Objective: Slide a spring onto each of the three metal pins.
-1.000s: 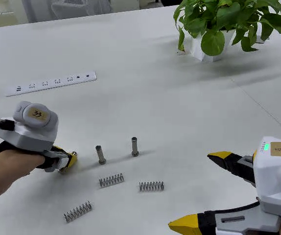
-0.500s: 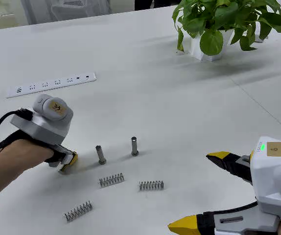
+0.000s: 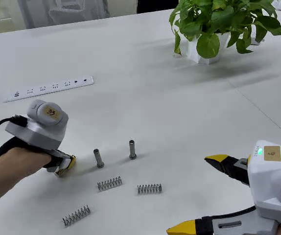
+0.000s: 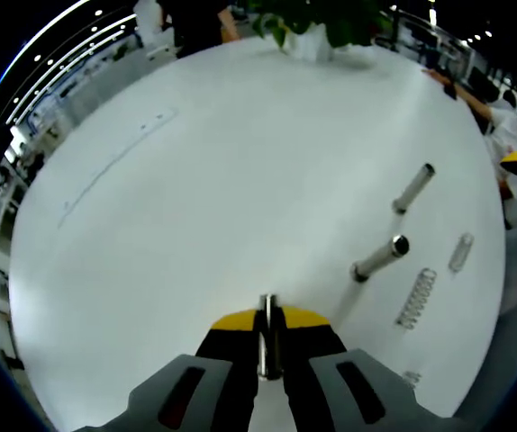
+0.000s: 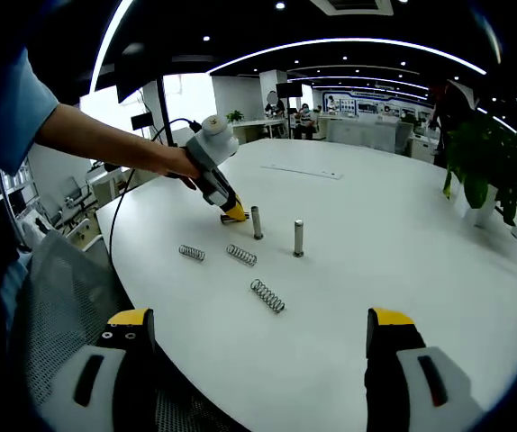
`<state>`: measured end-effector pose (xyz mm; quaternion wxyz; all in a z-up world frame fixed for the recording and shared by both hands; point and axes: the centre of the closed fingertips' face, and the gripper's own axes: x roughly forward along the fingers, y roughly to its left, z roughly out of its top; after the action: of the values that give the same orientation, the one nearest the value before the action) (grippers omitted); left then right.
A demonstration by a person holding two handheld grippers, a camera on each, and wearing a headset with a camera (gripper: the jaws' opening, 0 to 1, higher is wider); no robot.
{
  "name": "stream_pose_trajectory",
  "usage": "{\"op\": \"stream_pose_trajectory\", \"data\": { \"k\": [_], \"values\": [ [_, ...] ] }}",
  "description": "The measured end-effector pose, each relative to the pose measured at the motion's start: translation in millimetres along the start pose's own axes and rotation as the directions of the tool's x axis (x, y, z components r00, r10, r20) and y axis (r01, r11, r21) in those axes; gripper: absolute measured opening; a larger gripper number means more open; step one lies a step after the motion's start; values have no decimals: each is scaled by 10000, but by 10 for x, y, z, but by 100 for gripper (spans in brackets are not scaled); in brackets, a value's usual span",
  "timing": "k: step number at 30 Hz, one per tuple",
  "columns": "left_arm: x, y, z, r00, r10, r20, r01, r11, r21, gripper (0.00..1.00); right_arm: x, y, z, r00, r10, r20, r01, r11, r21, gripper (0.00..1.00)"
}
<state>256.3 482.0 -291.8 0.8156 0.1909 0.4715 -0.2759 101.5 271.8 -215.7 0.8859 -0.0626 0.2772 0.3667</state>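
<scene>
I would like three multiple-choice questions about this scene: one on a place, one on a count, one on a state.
1. Where do the springs lie?
A. on the table, on the near side of the two standing pins
B. slid onto the pins
C. beside the plant

2. How many springs lie on the table?
A. two
B. three
C. four

3. What is the state of the left tool?
A. open and empty
B. shut on a spring
C. shut on a metal pin

Answers:
1 A, the head view shows them flat in front of the pins.
2 B, three lie apart.
3 C, the left gripper view shows a pin between its closed jaws.
</scene>
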Motion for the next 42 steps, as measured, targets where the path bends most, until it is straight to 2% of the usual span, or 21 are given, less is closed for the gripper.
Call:
{"op": "stream_pose_trajectory", "data": {
  "k": [2,12,28,42],
  "values": [
    [-3,-7,-1,9999,-57,105,60,9997,-232,8,3,2,-5,10000,9,-30,-9,10000,-20,99],
    [-99,5,24,9979,-150,638,179,9988,-454,8,8,16,-13,9999,72,-99,-72,10000,-47,99],
    [-326,0,64,9899,-265,1396,333,9984,-467,8,31,37,-22,9997,192,-179,-194,9998,-108,99],
    [-366,-36,4,9863,-226,1633,315,9982,-518,8,43,65,-51,9991,296,-293,-303,9993,-214,99]
  ]
}}
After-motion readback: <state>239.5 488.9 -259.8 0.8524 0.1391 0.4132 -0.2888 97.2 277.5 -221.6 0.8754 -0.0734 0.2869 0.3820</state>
